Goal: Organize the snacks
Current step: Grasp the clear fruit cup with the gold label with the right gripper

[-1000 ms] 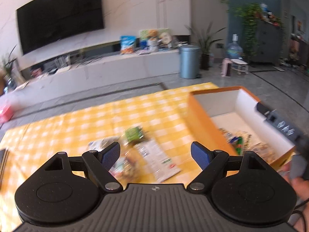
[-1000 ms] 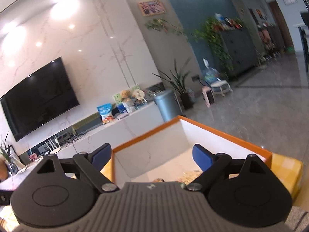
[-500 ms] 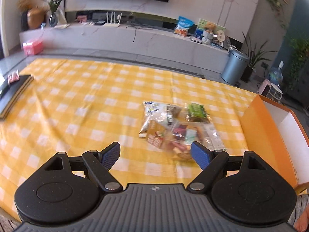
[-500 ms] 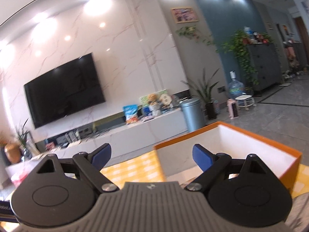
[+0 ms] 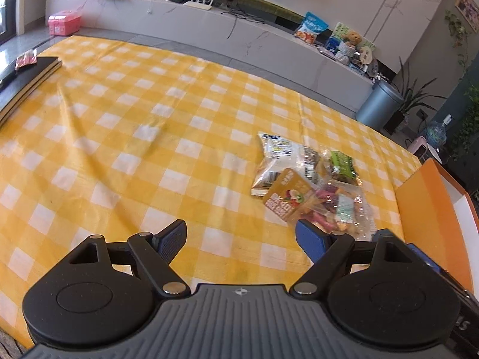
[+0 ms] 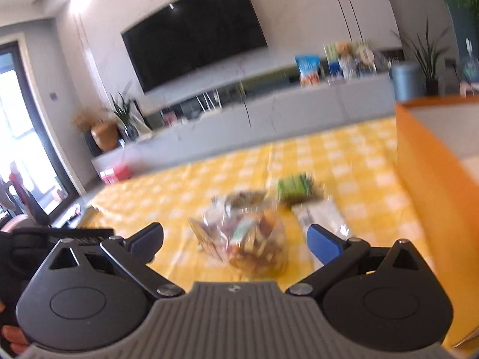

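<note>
- Yellow checked cloth covers the table [image 5: 125,137]; orange box [image 5: 425,209] sits at its 3 o'clock edge, presumably the drop-off.
- Snack pile [image 5: 311,185] lies loose next to the box, not yet sorted.
- Your left gripper [image 5: 241,240] is spread wide, empty; pile at its 1 o'clock, near.
- Your right gripper [image 6: 235,243] has just been opening, nothing clamped; clear mixed-snack bag [image 6: 254,239] dead ahead at 12.

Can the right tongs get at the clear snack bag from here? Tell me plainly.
Probably yes. The right tongs stand open and empty, with the clear snack bag lying just ahead on the checked tablecloth, nothing between them.
</note>
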The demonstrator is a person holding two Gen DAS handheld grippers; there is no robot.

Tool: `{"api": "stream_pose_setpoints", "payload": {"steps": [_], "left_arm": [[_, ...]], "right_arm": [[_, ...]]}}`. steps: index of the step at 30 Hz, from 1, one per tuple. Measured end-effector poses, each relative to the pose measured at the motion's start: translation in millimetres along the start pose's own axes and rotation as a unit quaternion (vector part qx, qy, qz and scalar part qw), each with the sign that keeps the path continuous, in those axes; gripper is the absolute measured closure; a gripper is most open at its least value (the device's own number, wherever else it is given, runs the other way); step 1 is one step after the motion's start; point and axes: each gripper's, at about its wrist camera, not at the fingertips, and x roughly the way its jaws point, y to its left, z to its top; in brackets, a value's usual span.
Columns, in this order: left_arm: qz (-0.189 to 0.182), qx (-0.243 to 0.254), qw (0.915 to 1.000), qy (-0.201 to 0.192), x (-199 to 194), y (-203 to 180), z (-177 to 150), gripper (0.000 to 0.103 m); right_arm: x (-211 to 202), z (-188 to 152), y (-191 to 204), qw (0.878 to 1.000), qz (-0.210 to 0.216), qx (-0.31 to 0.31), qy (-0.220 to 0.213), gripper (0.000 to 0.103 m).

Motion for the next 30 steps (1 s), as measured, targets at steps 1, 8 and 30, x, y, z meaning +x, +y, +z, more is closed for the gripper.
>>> {"api": "stream_pose_setpoints", "payload": {"steps": [1, 8, 30], "left_arm": [[0.002, 0.002, 1.0000, 0.001, 1.4, 1.7, 0.3, 0.006], [-0.014, -0.049, 0.9985, 0.018, 17.5, 25.4, 4.0, 0.009], [-0.067, -0.115, 0.9907, 0.028, 26.6, 54.0, 9.5, 0.009]], "right_arm": [[8.4, -5.3, 7.4, 1.000, -0.007, 0.000, 0.010, 0.003], [56.3, -7.8, 8.4, 0.999, -0.032, 0.004, 0.041, 0.003], [130.8, -16.2, 34.6, 0.985, -0.135, -0.100, 0.026, 0.003]]}}
